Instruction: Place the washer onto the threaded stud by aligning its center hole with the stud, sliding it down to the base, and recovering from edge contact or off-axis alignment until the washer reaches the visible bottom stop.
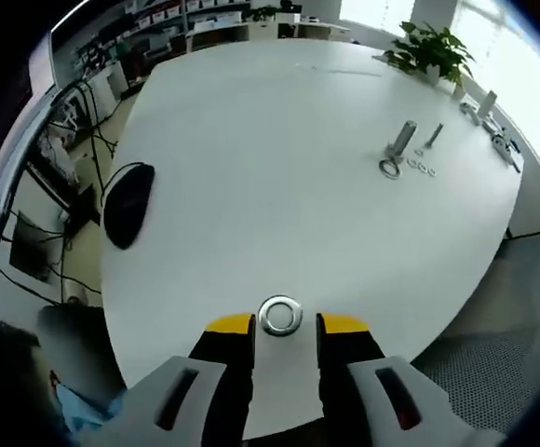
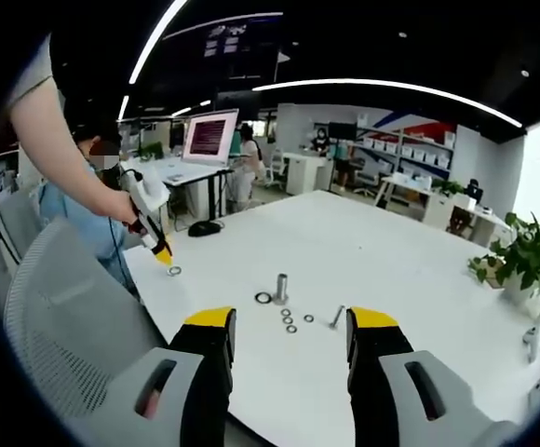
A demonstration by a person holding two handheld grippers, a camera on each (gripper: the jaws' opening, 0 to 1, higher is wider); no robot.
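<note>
you are hovering the left gripper (image 1: 285,326) low over the near edge of the white table (image 1: 279,186), and its yellow-tipped jaws are standing apart with nothing between the pads. the washer (image 1: 280,316) is lying flat on the tabletop just beyond the tips, centred in the gap between the two jaws. i cannot tell whether either jaw is touching it. in the right gripper view the same washer (image 2: 174,271) is sitting on the table just beside the tip of the left gripper (image 2: 163,253), which your hand (image 2: 121,205) is holding tilted downward.

the threaded stud (image 1: 402,139) is standing well apart from that washer, toward the far right part of the table. a larger ring (image 1: 389,169) is lying at its foot, a row of small washers (image 1: 422,168) just beside it, and a bolt (image 1: 433,136) close by. a potted plant (image 1: 428,48) is sitting beyond them at the table's far edge, and a black mouse (image 1: 128,203) is resting off to the left.

you are holding the right gripper (image 2: 290,328) above the table's near side, jaws spread wide and gripping nothing. ahead of it the stud (image 2: 281,287) is standing upright, with the ring (image 2: 263,298) just left of its base and the small washers (image 2: 289,320) lying between the stud and the jaw tips.
</note>
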